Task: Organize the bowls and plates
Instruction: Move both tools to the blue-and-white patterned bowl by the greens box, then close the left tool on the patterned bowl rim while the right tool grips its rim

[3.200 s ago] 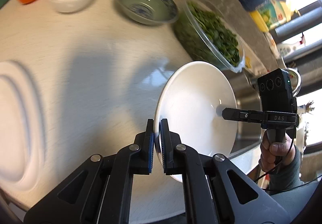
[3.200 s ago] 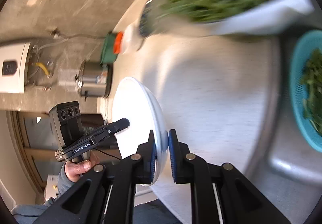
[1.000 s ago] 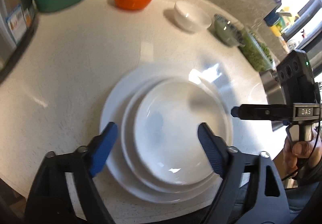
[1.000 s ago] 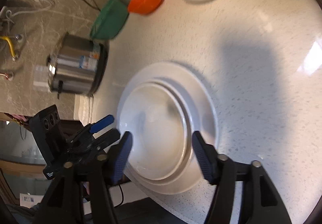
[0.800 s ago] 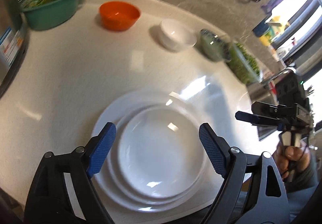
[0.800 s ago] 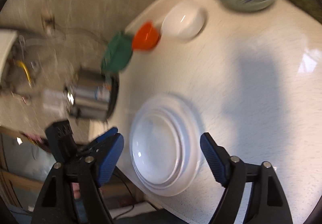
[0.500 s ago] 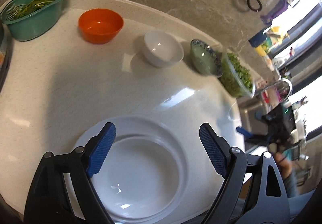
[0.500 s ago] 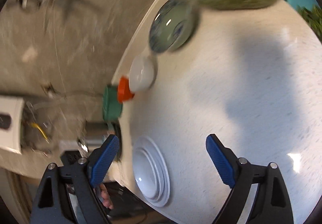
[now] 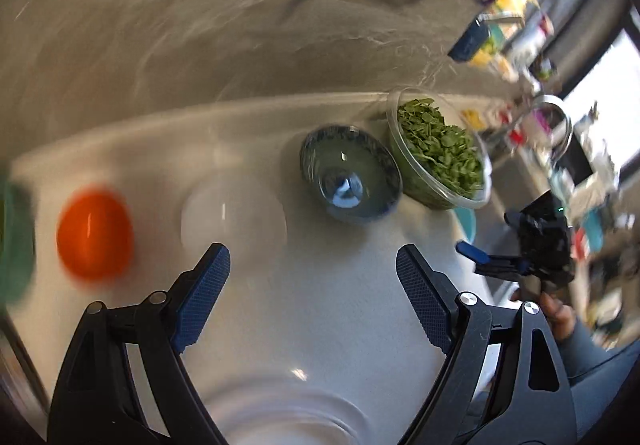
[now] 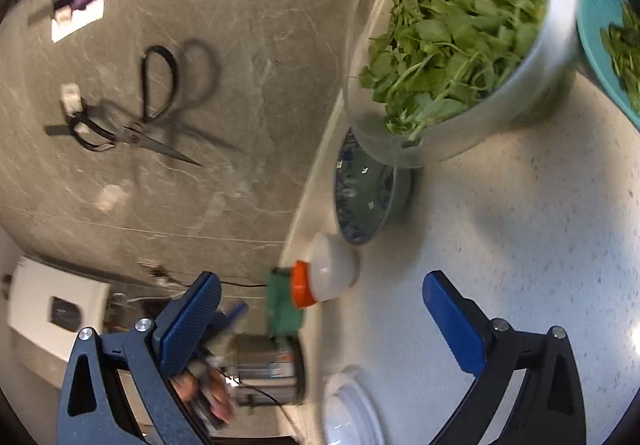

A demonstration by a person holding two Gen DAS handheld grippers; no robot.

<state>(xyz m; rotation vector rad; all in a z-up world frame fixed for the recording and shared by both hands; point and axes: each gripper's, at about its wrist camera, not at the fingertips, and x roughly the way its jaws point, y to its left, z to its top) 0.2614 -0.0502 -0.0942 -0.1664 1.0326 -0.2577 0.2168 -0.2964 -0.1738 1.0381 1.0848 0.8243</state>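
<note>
— What are the left tongs (image 9: pixel 308 293) doing?

— Standing wide apart with nothing between the blue pads (image 9: pixel 202 295); only bare worktop (image 9: pixel 340 325) shows in the gap. They touch nothing that I can see.

— And the right tongs (image 10: pixel 320 317)?

— Their jaws are opening, already very wide, and they grip nothing either. From the left tongs' side you can see them off to the right (small, in a person's hand (image 9: pixel 554 315) with a grey sleeve).

— Where is the stack of white plates (image 9: pixel 280 417)?

— Just under the left tongs, at the near edge of the worktop, blurred, with a rim ring showing. For the right tongs it sits low and slightly left of the right-hand finger, seen edge-on.

— The bowls?

— Beyond the left tongs, in a row along the back wall: an orange bowl (image 9: pixel 94 231) far to the left, a white bowl (image 9: pixel 234 215) just past the left-hand pad, then a blue patterned bowl (image 9: pixel 350 175) ahead and to the right, upright with a glossy inside. Next to it, touching or nearly so, a clear bowl of green leaves (image 9: pixel 438 153).

— Seen from the right tongs?

— The leaf bowl looms straight ahead, the patterned bowl behind it, then white and orange ones (partly overlapped). A teal colander (image 10: pixel 612 41) sits at the far right.
</note>
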